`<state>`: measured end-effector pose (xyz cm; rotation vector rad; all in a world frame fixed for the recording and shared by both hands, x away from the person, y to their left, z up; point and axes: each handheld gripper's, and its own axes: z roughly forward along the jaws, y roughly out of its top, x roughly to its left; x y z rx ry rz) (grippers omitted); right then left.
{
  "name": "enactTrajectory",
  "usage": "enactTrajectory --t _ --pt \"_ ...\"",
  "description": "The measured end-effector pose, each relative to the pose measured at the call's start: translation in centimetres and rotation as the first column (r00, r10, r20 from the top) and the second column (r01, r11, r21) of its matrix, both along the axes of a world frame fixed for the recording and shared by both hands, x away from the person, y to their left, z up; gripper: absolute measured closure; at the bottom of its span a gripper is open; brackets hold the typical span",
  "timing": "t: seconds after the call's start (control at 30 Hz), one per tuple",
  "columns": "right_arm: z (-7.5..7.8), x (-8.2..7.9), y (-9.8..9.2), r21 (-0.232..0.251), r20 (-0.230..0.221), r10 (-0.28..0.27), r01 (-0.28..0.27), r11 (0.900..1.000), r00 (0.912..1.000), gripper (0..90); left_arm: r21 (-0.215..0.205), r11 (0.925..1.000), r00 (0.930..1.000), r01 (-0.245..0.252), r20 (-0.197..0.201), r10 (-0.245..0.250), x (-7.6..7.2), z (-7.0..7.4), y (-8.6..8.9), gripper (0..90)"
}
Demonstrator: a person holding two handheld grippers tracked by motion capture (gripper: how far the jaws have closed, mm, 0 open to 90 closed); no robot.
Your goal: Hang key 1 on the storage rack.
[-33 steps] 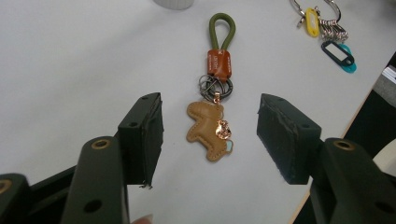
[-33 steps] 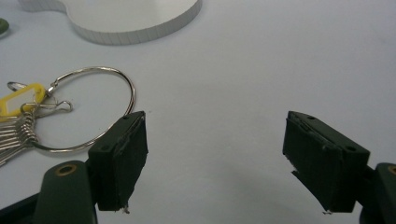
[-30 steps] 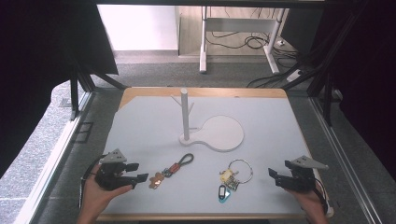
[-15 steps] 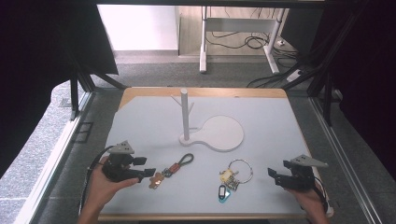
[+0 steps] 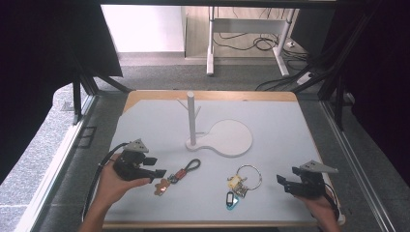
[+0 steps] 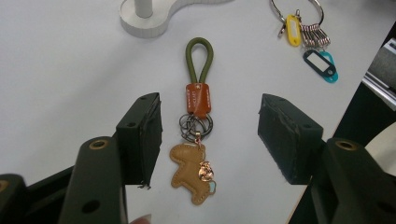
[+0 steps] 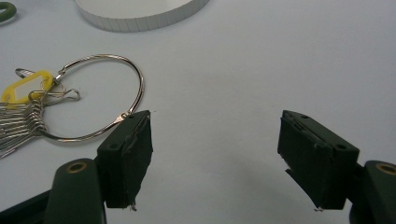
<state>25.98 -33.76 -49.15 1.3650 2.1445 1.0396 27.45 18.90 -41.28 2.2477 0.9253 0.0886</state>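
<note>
Landmark: white peg stand (image 5: 192,121) on table (image 5: 270,111), round base (image 5: 231,137) to its right.
Leather keychain (image 6: 196,140) (green loop, orange tab, tan dinosaur charm) lay on table just in front of stand.
Left gripper (image 6: 210,135): jaws wide apart, flanking keychain, not touching.
Key ring (image 7: 93,98) with yellow and blue tags lay in front of base.
Right gripper (image 7: 215,154): jaws spread, empty, right of ring, well clear of stand.

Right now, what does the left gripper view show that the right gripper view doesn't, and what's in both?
Left gripper view alone: the leather dinosaur keychain lying between the open left tongs, and a teal key tag. Right gripper view alone: the open right tongs over bare table. Shared: the big metal key ring with its yellow tag, and the white stand base.
</note>
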Motion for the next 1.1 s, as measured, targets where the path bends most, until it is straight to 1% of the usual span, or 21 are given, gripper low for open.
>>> enactTrajectory --t 0.03,0.07,0.1,0.17,0.2,0.23,0.33,0.37,0.4,0.43,0.6,0.67,0.7,0.73,0.77,0.8,0.87,0.93,0.97,1.1 --pt "0.0 0.0 0.0 -0.001 -0.001 0.0 0.0 1.0 1.0 26.7 0.006 0.9999 1.0 0.009 -0.004 -0.009 0.2 0.0 -0.4 40.4" --pt "0.0 0.0 0.0 -0.001 -0.001 0.0 0.0 1.0 1.0 26.7 0.006 0.9999 1.0 0.009 -0.004 -0.009 0.2 0.0 -0.4 40.4" --pt "-0.1 0.0 0.0 0.0 -0.004 0.001 -0.001 1.0 1.0 26.8 0.021 0.9996 0.9998 0.02 -0.005 -0.019 0.3 0.0 -0.6 40.4" --pt "-0.2 0.0 0.0 -0.006 -0.01 0.004 -0.004 1.0 0.9999 26.8 0.037 0.9985 0.9992 0.039 -0.009 -0.039 0.6 0.1 -1.3 40.6" --pt "-0.2 0.0 0.0 -0.006 -0.01 0.004 -0.004 1.0 0.9999 26.8 0.037 0.9985 0.9992 0.039 -0.009 -0.039 0.6 0.1 -1.3 40.6" --pt "-0.2 0.0 0.1 -0.01 -0.015 0.006 -0.006 1.0 0.9999 28.5 0.059 0.9968 0.9985 0.054 -0.015 -0.054 0.8 0.1 -1.7 40.7" --pt "-0.3 0.0 0.3 -0.023 -0.019 0.014 -0.014 1.0 0.9997 28.7 0.066 0.9959 0.9978 0.062 -0.025 -0.061 1.1 0.0 -2.1 40.7" --pt "-0.4 0.0 0.4 -0.028 -0.024 0.018 -0.019 0.999 0.9996 28.7 0.081 0.9944 0.9974 0.068 -0.032 -0.065 1.4 -0.2 -2.4 40.7" --pt "-0.4 0.0 0.4 -0.028 -0.024 0.018 -0.019 0.999 0.9996 28.7 0.081 0.9944 0.9974 0.068 -0.032 -0.065 1.4 -0.2 -2.4 40.7" --pt "-0.5 0.0 0.5 -0.029 -0.027 0.024 -0.025 0.999 0.9993 28.7 0.1 0.9926 0.9974 0.068 -0.029 -0.066 1.6 -0.3 -2.6 40.9" --pt "-0.7 0.0 0.7 -0.035 -0.025 0.024 -0.025 0.999 0.9994 29.2 0.11 0.9909 0.9966 0.078 -0.034 -0.075 1.9 -0.6 -3.0 41.1" --pt "-0.6 -0.1 0.8 -0.042 -0.005 0.02 -0.02 0.999 0.9998 30.1 0.119 0.9894 0.996 0.084 -0.039 -0.08 2.0 -0.7 -3.2 41.2" --pt "-0.5 -0.2 0.9 -0.032 0.005 0.017 -0.017 0.999 0.9998 30.5 0.123 0.9885 0.9955 0.088 -0.045 -0.083 2.1 -0.9 -3.5 41.2" --pt "-0.5 -0.2 0.9 -0.032 0.005 0.017 -0.017 0.999 0.9998 30.5 0.123 0.9885 0.9955 0.088 -0.045 -0.083 2.1 -0.9 -3.5 41.2" --pt "-0.4 -0.3 0.9 -0.026 0.01 0.014 -0.014 1.0 0.9999 30.6 0.131 0.9866 0.9944 0.098 -0.054 -0.091 2.3 -1.1 -3.6 41.2" --pt "-0.4 -0.3 0.9 -0.026 0.01 0.014 -0.014 1.0 0.9999 30.6 0.131 0.9866 0.9944 0.098 -0.054 -0.091 2.3 -1.1 -3.6 41.2" --pt "-0.3 -0.4 0.8 -0.022 0.008 0.015 -0.015 1.0 0.9999 30.6 0.138 0.9852 0.9933 0.102 -0.068 -0.093 2.6 -1.2 -3.8 41.2" --pt "-0.5 -0.4 0.7 -0.02 0.002 0.009 -0.009 1.0 1.0 30.6 0.155 0.9826 0.9925 0.102 -0.083 -0.09 3.2 -1.2 -4.0 41.1" --pt "-0.5 -0.4 0.7 -0.02 0.002 0.009 -0.009 1.0 1.0 30.6 0.155 0.9826 0.9925 0.102 -0.083 -0.09 3.2 -1.2 -4.0 41.2" --pt "-0.7 -0.3 0.7 -0.029 -0.008 0.002 -0.002 1.0 1.0 31.2 0.155 0.9798 0.9876 0.127 -0.111 -0.11 3.8 -1.6 -4.7 41.4"
